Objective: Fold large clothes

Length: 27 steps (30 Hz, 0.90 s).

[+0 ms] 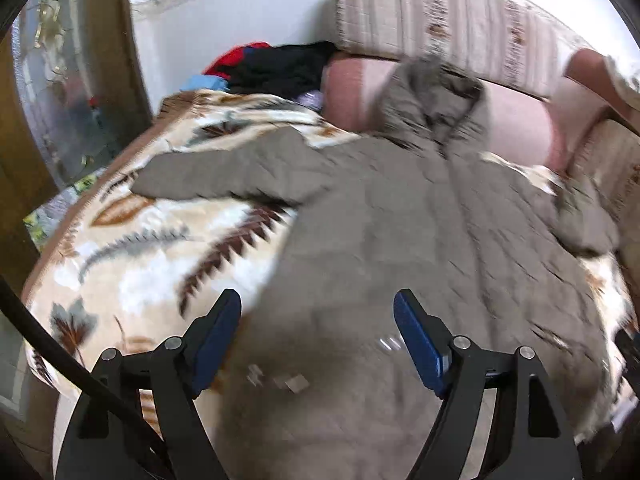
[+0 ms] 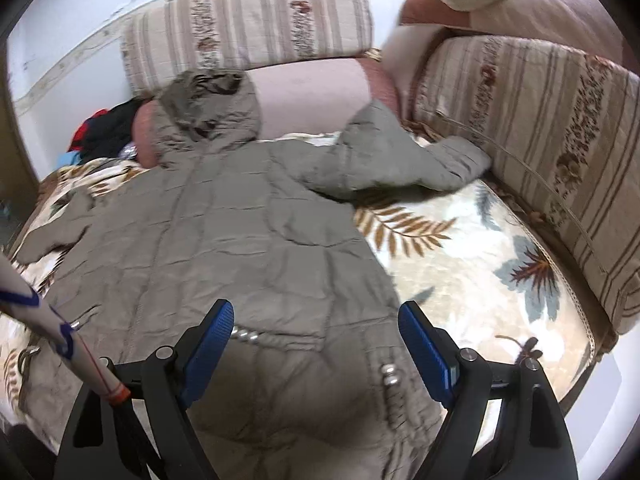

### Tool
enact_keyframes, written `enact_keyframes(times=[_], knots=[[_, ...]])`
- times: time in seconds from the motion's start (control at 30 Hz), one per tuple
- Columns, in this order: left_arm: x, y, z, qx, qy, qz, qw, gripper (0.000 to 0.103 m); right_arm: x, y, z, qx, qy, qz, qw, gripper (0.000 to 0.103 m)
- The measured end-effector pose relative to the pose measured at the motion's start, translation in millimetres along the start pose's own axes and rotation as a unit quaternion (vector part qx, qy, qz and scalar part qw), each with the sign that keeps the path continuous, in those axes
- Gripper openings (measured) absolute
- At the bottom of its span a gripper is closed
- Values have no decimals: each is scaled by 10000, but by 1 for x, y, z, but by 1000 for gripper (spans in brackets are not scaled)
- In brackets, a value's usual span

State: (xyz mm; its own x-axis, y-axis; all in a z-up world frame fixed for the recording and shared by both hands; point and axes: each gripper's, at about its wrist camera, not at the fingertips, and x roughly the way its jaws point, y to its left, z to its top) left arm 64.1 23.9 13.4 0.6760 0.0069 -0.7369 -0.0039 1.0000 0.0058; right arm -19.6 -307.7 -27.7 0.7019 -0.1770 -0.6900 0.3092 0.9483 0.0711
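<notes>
coat [image 2: 248, 232] first: the quilted grey-brown hooded coat lies spread out on the leaf-print blanket [image 2: 460, 240] that covers the sofa seat, filling the centre and lower half of both views. its hood [image 2: 208, 104] rests up against the pink cushion [image 2: 312, 96] in the upper middle of the right wrist frame, one sleeve [image 2: 420, 160] reaches toward the striped cushion [image 2: 540, 140] at right, and the other sleeve [image 1: 224, 172] stretches to the left edge of the seat, seen at centre left in the left wrist frame. laid flat like this, the sleeves are free to be brought in over the body, which looks like the next fold.

your left claw [image 1: 318, 340] stands open above the lower body of the coat, nothing between its blue pads [image 1: 416, 344]; the view is smeared, so the exact height over the fabric is hard to judge. your right claw [image 2: 316, 344] is open too, hanging over the hem area near the row of metal snaps [image 2: 248, 334], with no cloth pinched. a white cord with blue marks [image 2: 40, 312] crosses the lower left of that frame.

a pile of red, black and blue clothes [image 1: 272, 66] sits in the upper left, beside the pink cushion, apart from the coat.

judging from the layout, folding has barely begun. when you reach for a sleeve, grip near the cuff so the padded fabric does not slip.
</notes>
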Motion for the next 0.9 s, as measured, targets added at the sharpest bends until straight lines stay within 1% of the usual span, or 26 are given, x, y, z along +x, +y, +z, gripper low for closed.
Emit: enact_keyframes(times=[0.13,0.2,0.3,0.43,0.9], knots=[[-16,-17,-23,-8,72,-156,9999,78,-7,9,-4,-175,-30,69,9998,88],[-23,-24,-31,81,24,-95,9999,78,-9,11,-5,-196,-35,83,9998,88],[-30,-32,-39,284,-107,176,9994,78,-11,11,-7,-181,-18,104,9998,88],[-35,-32,-41,347,-204,304,9987,78,-11,11,-9,-168,14,92,9998,88],[-29,-22,-46,231,-99,368,9990,78,-8,14,-15,-219,139,-5,9997,88]])
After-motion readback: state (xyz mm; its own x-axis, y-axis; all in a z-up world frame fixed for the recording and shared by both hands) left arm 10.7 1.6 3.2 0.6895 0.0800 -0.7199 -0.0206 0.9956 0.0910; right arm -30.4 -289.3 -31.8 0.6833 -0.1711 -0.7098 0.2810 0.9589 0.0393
